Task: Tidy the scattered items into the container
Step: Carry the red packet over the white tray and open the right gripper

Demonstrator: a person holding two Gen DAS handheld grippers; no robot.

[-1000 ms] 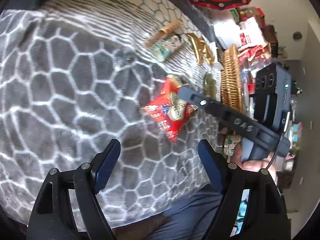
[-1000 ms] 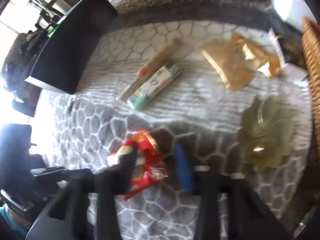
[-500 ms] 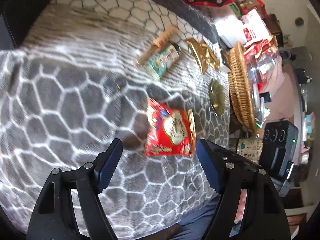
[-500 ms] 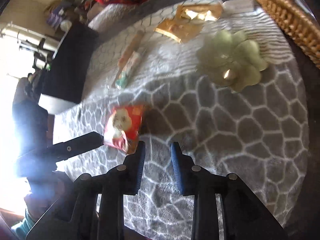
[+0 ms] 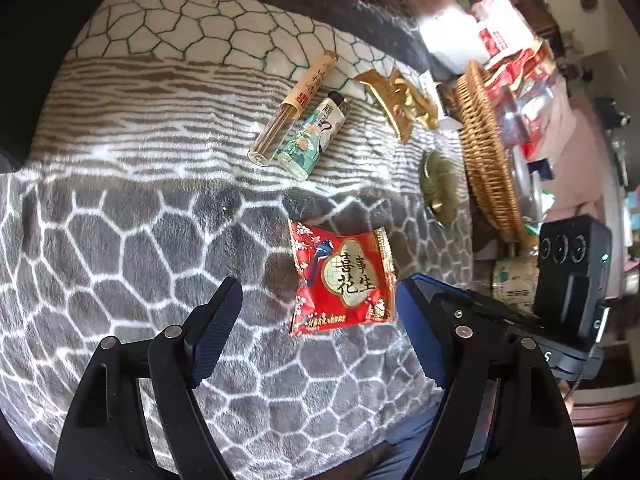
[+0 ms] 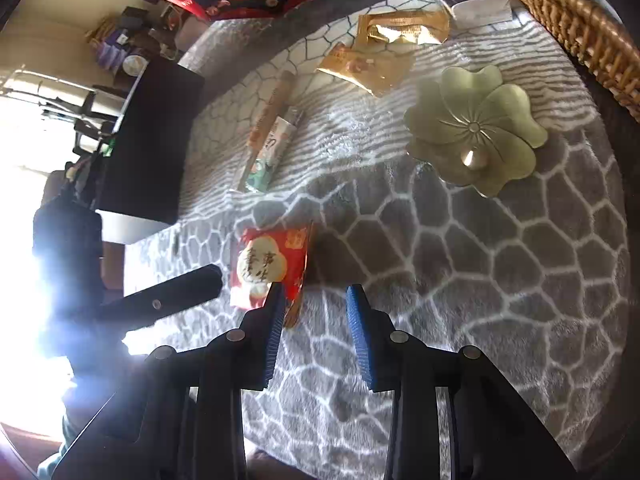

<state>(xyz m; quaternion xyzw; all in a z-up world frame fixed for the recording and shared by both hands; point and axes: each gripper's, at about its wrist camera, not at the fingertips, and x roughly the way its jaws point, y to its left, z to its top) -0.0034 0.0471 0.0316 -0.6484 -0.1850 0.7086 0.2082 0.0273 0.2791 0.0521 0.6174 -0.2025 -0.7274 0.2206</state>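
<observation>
1. Hovering over the grey patterned mat [image 5: 120, 248]: left gripper [image 5: 316, 320], jaws wide apart, empty.
2. Just beside it: right gripper [image 6: 316, 320], jaws just parted, nothing between.
3. Lay flat just ahead of both: red snack packet [image 5: 344, 280], released.
4. Farther off: incense tube [image 5: 296, 104], lighter [image 5: 316, 136], gold wrappers [image 5: 396, 100], brass flower dish [image 6: 476, 128].
5. Stood beyond, at the mat's edge: wicker basket [image 5: 484, 152].

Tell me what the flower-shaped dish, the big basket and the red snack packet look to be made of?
Flower-shaped dish: seemingly brass or similar metal, dull gold with bright glints on its petals. Basket: woven wicker or rattan, with glossy tan strands visibly plaited. Red snack packet: probably plastic film, shiny, printed and crinkled with crimped ends.
</observation>
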